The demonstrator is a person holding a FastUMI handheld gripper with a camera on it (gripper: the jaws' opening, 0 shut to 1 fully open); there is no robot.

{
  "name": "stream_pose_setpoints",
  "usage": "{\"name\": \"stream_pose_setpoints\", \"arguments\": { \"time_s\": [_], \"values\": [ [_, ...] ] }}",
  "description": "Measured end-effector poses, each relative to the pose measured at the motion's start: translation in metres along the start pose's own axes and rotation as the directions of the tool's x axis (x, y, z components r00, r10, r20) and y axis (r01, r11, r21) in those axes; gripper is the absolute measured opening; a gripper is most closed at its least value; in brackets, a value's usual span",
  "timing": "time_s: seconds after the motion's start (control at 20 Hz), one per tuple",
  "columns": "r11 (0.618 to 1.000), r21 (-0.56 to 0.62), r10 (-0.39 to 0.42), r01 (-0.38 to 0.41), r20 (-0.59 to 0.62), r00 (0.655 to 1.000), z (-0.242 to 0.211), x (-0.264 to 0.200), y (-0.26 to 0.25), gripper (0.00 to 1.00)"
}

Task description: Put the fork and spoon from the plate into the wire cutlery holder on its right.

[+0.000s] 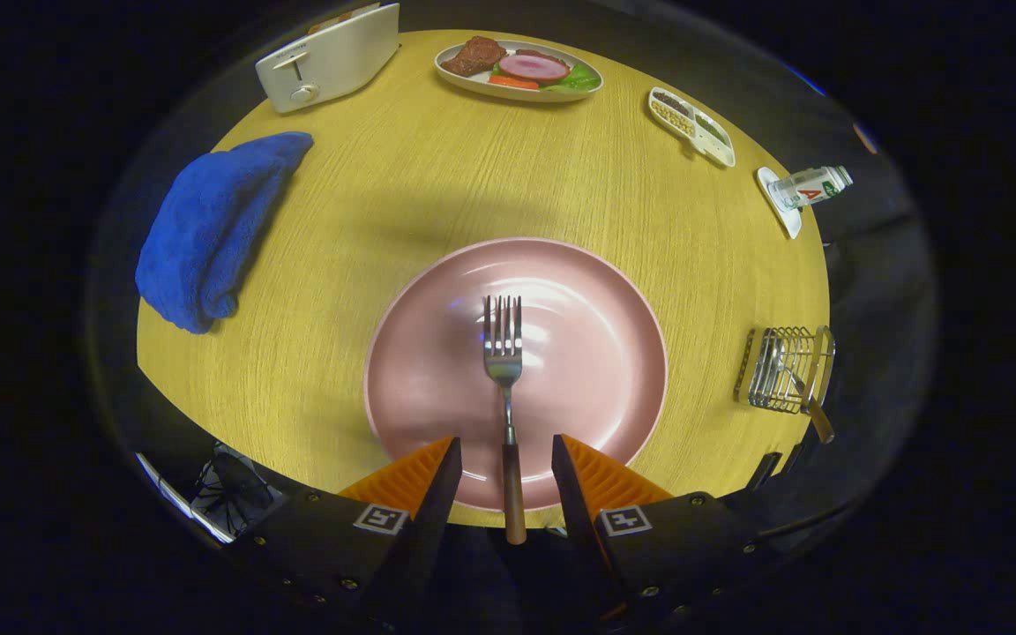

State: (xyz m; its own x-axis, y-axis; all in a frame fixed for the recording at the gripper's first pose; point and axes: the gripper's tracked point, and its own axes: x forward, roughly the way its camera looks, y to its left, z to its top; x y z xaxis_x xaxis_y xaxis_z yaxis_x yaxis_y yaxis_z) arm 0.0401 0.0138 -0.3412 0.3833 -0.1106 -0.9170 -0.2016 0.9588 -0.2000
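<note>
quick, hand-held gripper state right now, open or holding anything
hand-held gripper: open, holding nothing; the fork lies on the pink plate with its handle between the fingers, neither one pressing on it.

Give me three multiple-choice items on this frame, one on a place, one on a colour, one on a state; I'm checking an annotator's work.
1. Where does the fork lie?
A. on the pink plate, handle between the claw's fingers
B. on the blue towel
C. in the toaster

2. What colour is the towel?
A. red
B. blue
C. white

3. How is the claw set?
A. shut on the fork
B. shut on the plate rim
C. open, fingers apart either side of the handle

Answers: 1 A, the tines rest mid-plate. 2 B, it lies left of the plate. 3 C, gaps show on both sides of the handle.
</note>
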Motion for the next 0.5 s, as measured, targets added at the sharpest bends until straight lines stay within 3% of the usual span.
{"name": "stream_pose_setpoints", "arguments": {
  "time_s": [0.5],
  "values": [
    [0.999, -0.003, 0.041, -0.041, -0.031, 0.999, -0.015, 0.029, 0.004, 0.59]
  ]
}}
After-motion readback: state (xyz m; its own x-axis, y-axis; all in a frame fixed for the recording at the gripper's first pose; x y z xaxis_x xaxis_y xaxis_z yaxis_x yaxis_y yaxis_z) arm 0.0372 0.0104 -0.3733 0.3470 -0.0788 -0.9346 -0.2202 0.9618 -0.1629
